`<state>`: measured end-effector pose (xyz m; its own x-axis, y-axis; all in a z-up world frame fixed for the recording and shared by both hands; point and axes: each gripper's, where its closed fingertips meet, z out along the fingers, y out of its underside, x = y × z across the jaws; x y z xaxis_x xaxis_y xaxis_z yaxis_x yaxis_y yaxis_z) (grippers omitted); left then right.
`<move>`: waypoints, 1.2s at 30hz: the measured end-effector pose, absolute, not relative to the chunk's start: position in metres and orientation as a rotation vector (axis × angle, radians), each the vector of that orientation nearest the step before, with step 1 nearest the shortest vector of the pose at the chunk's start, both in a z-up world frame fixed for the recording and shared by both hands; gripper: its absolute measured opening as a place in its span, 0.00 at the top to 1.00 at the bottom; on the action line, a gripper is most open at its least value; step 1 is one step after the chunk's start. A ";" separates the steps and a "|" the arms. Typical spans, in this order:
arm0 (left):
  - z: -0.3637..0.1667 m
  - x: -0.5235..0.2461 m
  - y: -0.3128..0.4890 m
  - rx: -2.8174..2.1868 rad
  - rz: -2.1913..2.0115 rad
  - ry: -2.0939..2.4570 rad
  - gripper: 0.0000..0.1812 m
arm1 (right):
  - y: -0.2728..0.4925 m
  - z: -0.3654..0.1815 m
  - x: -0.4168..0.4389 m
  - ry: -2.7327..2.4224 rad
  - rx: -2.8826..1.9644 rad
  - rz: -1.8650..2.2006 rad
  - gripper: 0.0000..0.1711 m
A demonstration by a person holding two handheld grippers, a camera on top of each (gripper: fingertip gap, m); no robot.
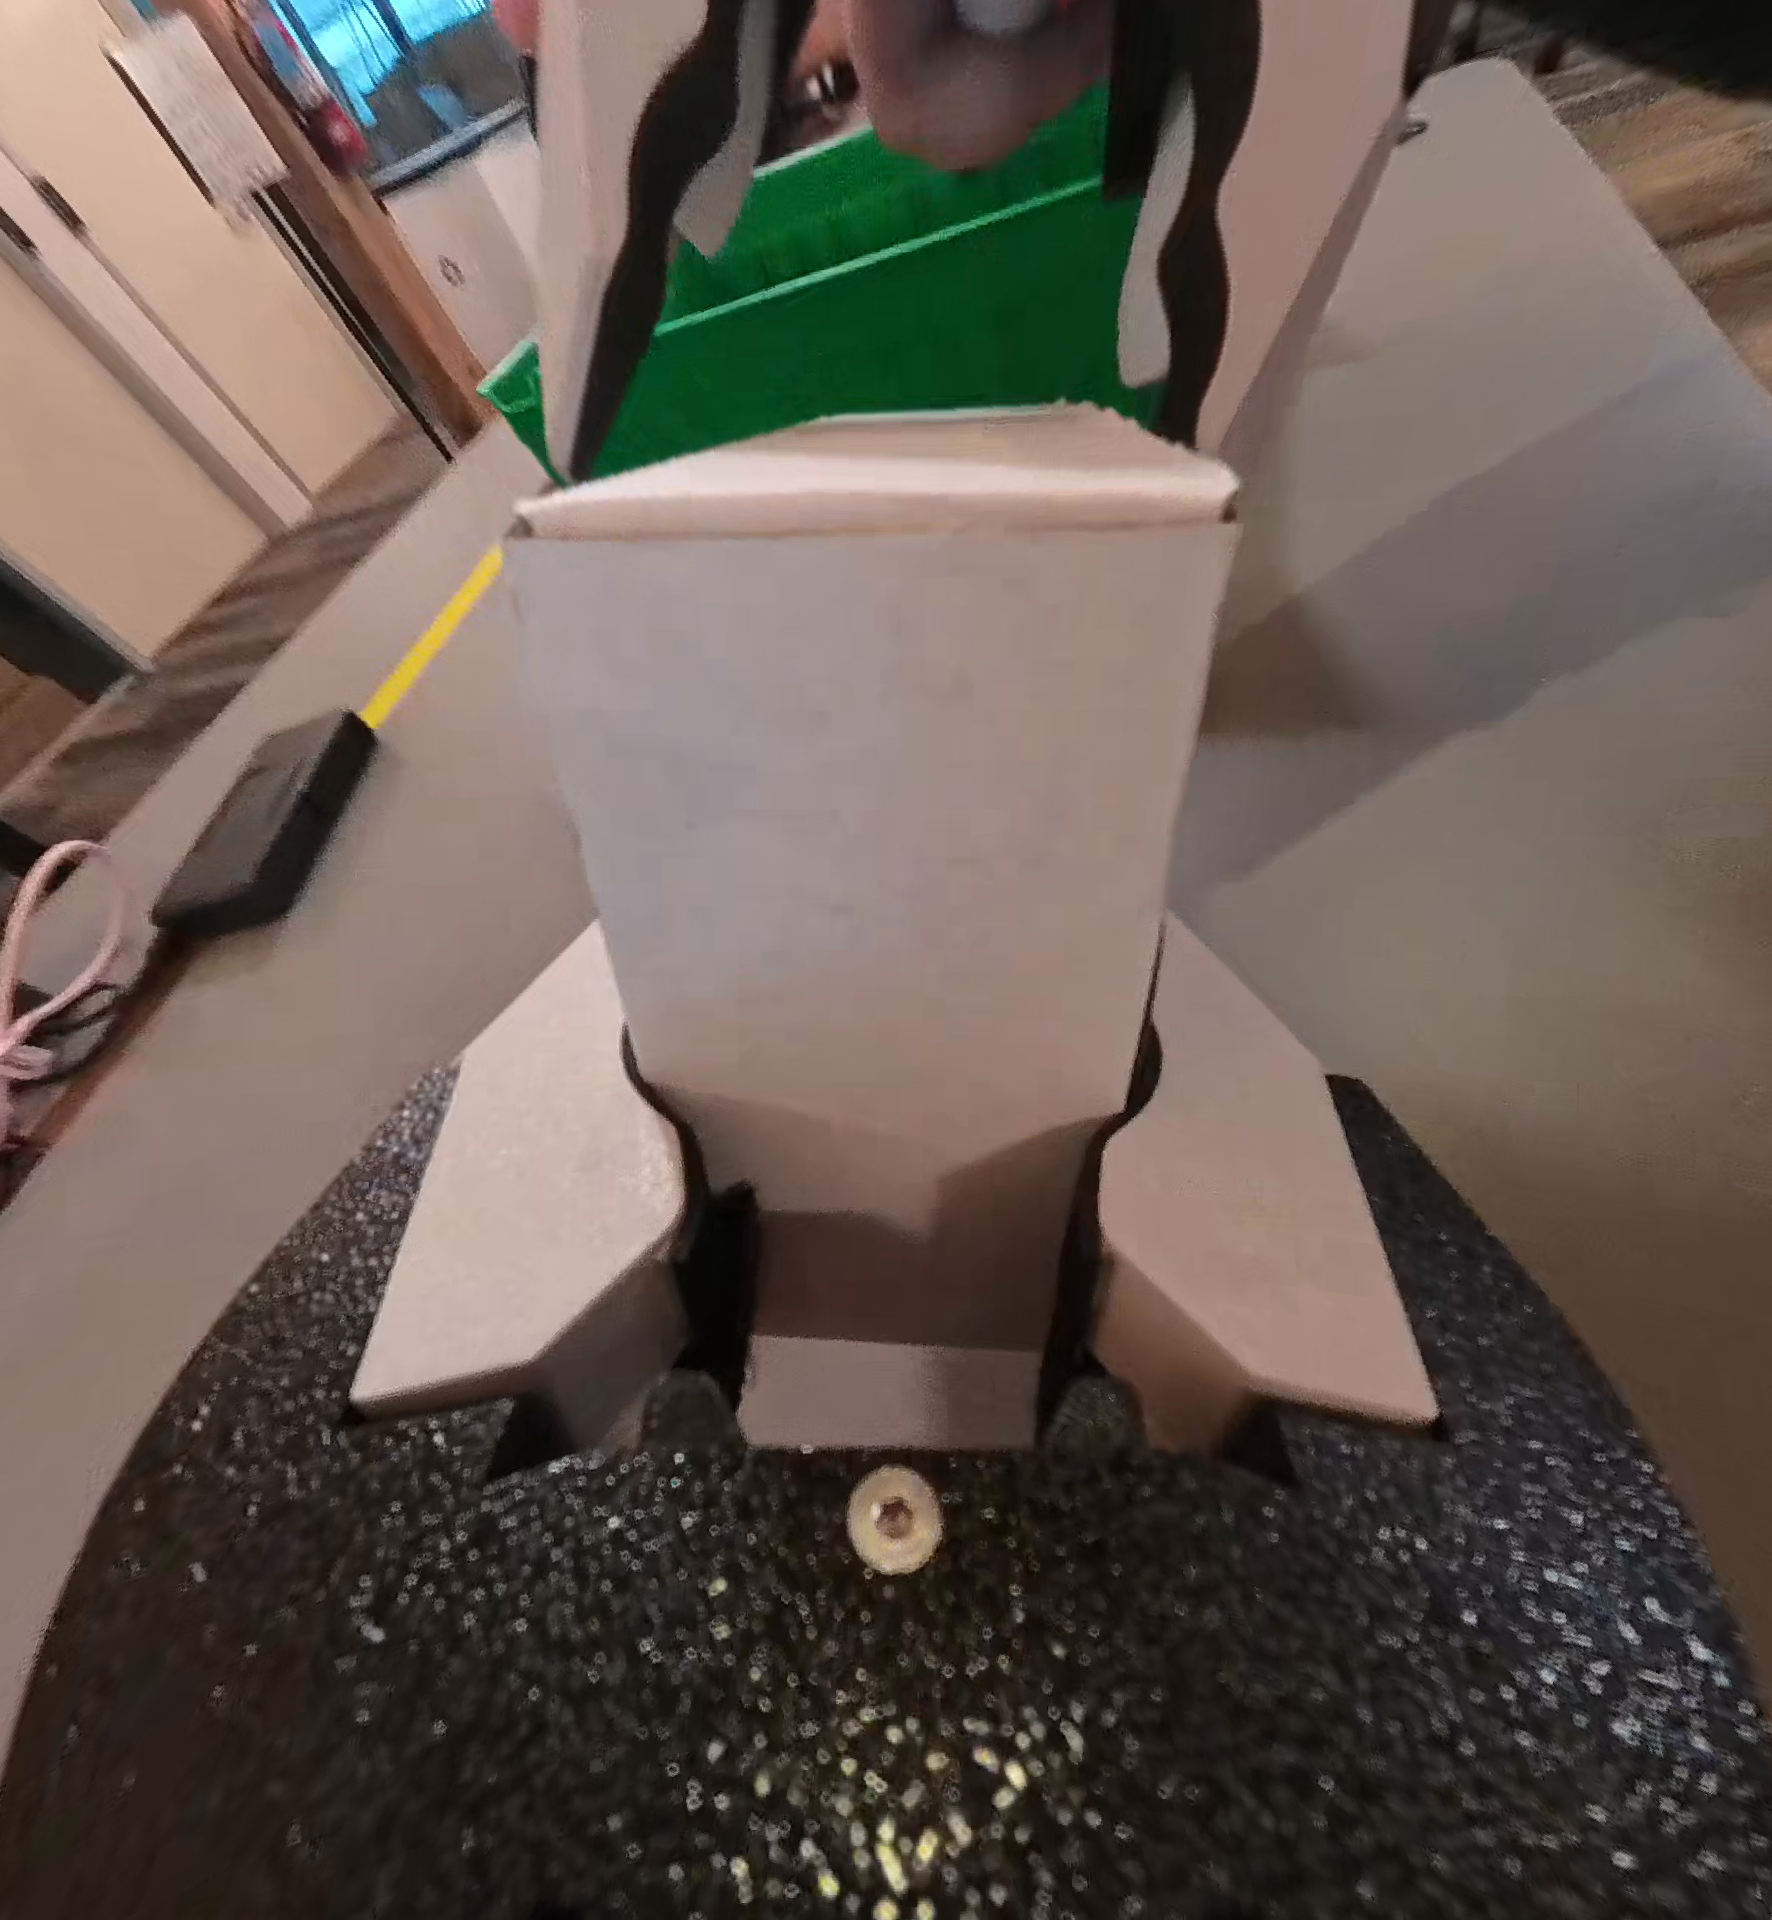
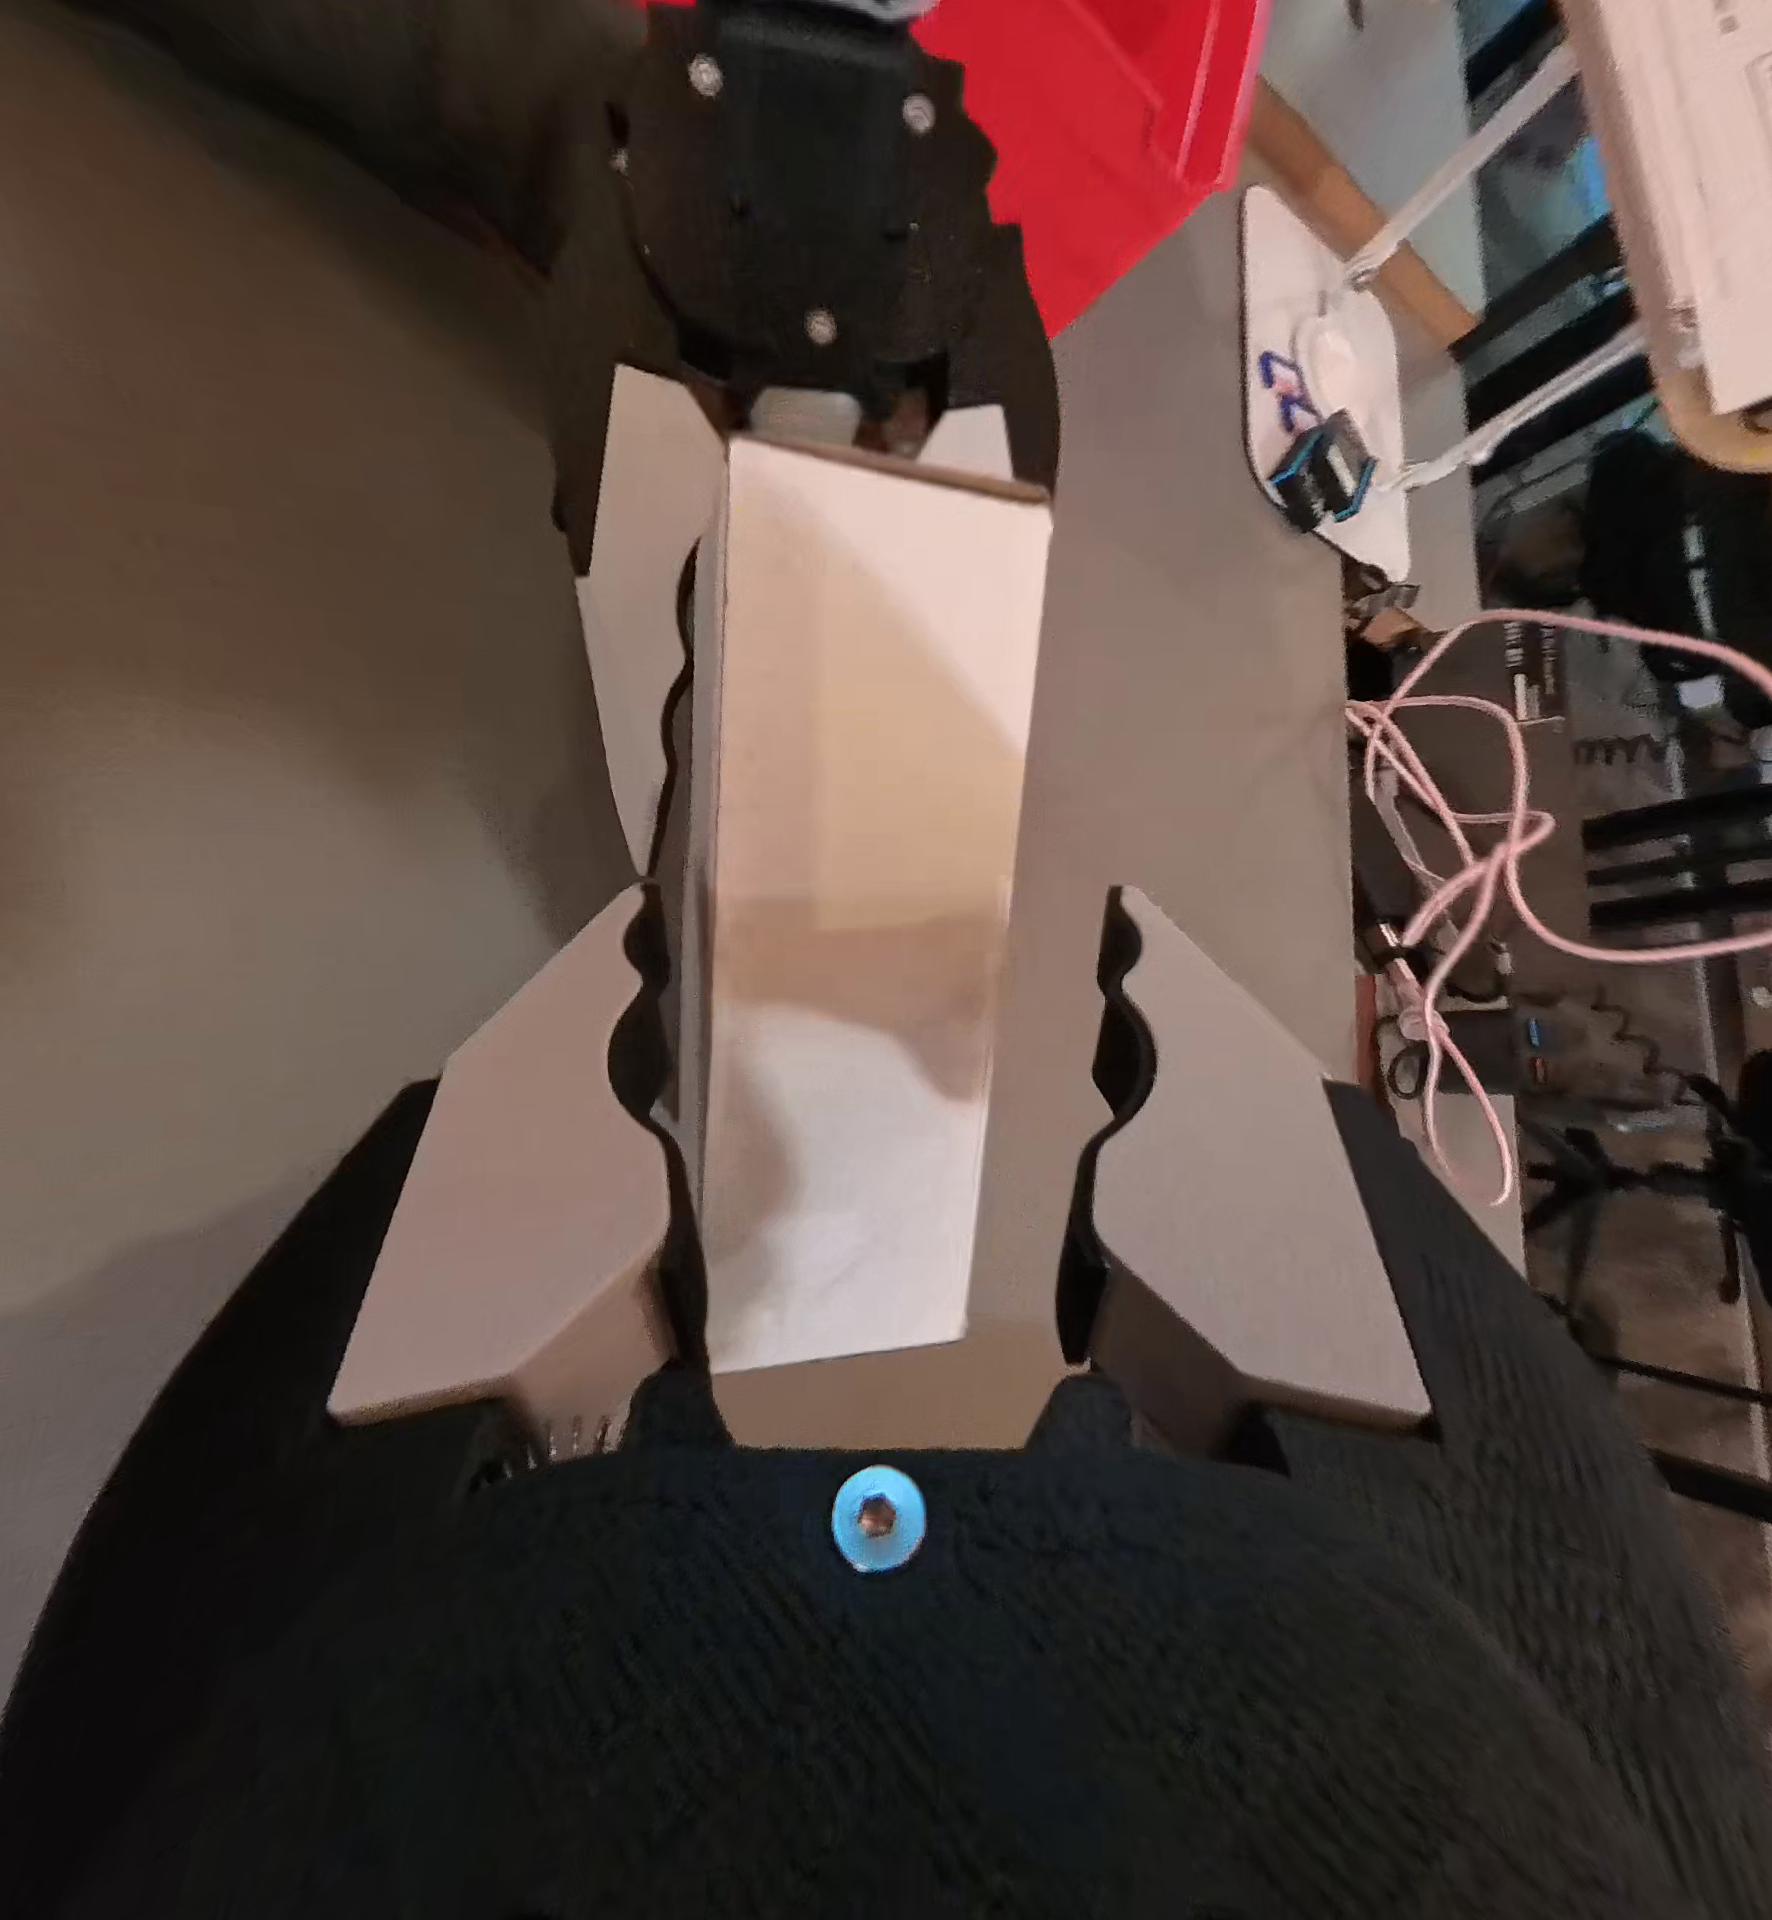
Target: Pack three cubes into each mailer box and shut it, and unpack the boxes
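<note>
A: Left wrist view first. Any writing on the box [image 1: 861,748]?

B: None that shows; its white faces are plain. It stands between the left tongs [image 1: 887,1081], whose jaws are clamped on its sides, low at 6 o'clock.

A: And beyond it?

B: At 12 o'clock the right tongs [image 1: 892,249] hang above the box's far end, jaws apart, not gripping. Behind them lies a green bin [image 1: 861,312]. At 9 o'clock a black block [image 1: 258,831] sits on the desk [image 1: 1484,727], with a pink cable [image 1: 40,997] just left of it.

A: Right wrist view, then.

B: The same box [image 2: 851,883] runs from 6 to 12 o'clock between the right tongs [image 2: 877,904]. Their left finger [image 2: 549,1122] lies against the box's side; the right finger [image 2: 1225,1122] stands clear, with bare desk [image 2: 1173,675] between it and the box. So they are spread, holding nothing.

A: The other tongs?

B: At 12 o'clock the left tongs [image 2: 820,436] grip the box's far end. A red bin [image 2: 1090,135] sits at 1 o'clock. At 2 o'clock a white sheet [image 2: 1318,312] bears blue scribble, and printed paper [image 2: 1723,187] lies beyond; I leave both unread.
</note>
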<state>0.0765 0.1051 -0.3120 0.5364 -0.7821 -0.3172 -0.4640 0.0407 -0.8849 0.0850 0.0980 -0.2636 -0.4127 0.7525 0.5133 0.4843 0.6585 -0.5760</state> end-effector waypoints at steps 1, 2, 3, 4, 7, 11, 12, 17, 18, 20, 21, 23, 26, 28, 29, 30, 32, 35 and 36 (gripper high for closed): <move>-0.315 0.079 0.104 -1.614 -0.351 1.094 0.56 | 0.097 -0.266 0.085 -2.125 -0.955 0.421 0.55; -0.316 0.080 0.103 -1.621 -0.368 1.094 0.56 | 0.096 -0.268 0.085 -2.161 -0.954 0.413 0.59; -0.316 0.081 0.103 -1.632 -0.390 1.088 0.56 | 0.093 -0.270 0.087 -2.200 -0.953 0.421 0.63; -0.316 0.082 0.102 -1.641 -0.415 1.081 0.56 | 0.092 -0.270 0.087 -2.219 -0.964 0.430 0.64; -0.317 0.083 0.102 -1.660 -0.464 1.059 0.56 | 0.094 -0.268 0.088 -2.250 -0.990 0.433 0.65; -0.322 0.079 0.106 -1.733 -0.526 0.990 0.56 | 0.099 -0.253 0.087 -2.150 -0.918 0.348 0.68; -0.323 0.078 0.107 -1.753 -0.547 0.968 0.56 | 0.101 -0.247 0.086 -2.102 -0.896 0.311 0.69; -0.323 0.077 0.112 -1.823 -0.634 0.852 0.56 | 0.113 -0.235 0.087 -1.904 -0.846 0.128 0.71; -0.323 0.076 0.113 -1.834 -0.648 0.833 0.56 | 0.114 -0.232 0.087 -1.871 -0.840 0.116 0.73; -0.323 0.075 0.114 -1.854 -0.678 0.796 0.56 | 0.116 -0.227 0.089 -1.823 -0.853 0.127 0.73; -0.323 0.075 0.114 -1.861 -0.689 0.783 0.56 | 0.117 -0.227 0.090 -1.819 -0.865 0.137 0.73; -0.323 0.075 0.114 -1.867 -0.697 0.773 0.56 | 0.120 -0.230 0.091 -1.820 -0.891 0.129 0.73; -0.323 0.075 0.114 -1.866 -0.690 0.779 0.56 | 0.125 -0.231 0.090 -1.807 -0.904 0.100 0.73; -0.323 0.075 0.114 -1.868 -0.691 0.775 0.56 | 0.125 -0.231 0.090 -1.804 -0.915 0.106 0.73; -0.323 0.075 0.114 -1.868 -0.690 0.775 0.56 | 0.124 -0.232 0.089 -1.809 -0.922 0.114 0.73; -0.323 0.075 0.114 -1.868 -0.689 0.775 0.56 | 0.124 -0.233 0.089 -1.817 -0.932 0.118 0.74; -0.323 0.075 0.114 -1.869 -0.693 0.770 0.56 | 0.125 -0.233 0.089 -1.814 -0.943 0.118 0.73; -0.323 0.075 0.114 -1.868 -0.673 0.776 0.56 | 0.127 -0.231 0.089 -1.795 -0.968 0.103 0.70; -0.323 0.075 0.115 -1.871 -0.673 0.773 0.56 | 0.128 -0.230 0.090 -1.785 -0.972 0.096 0.69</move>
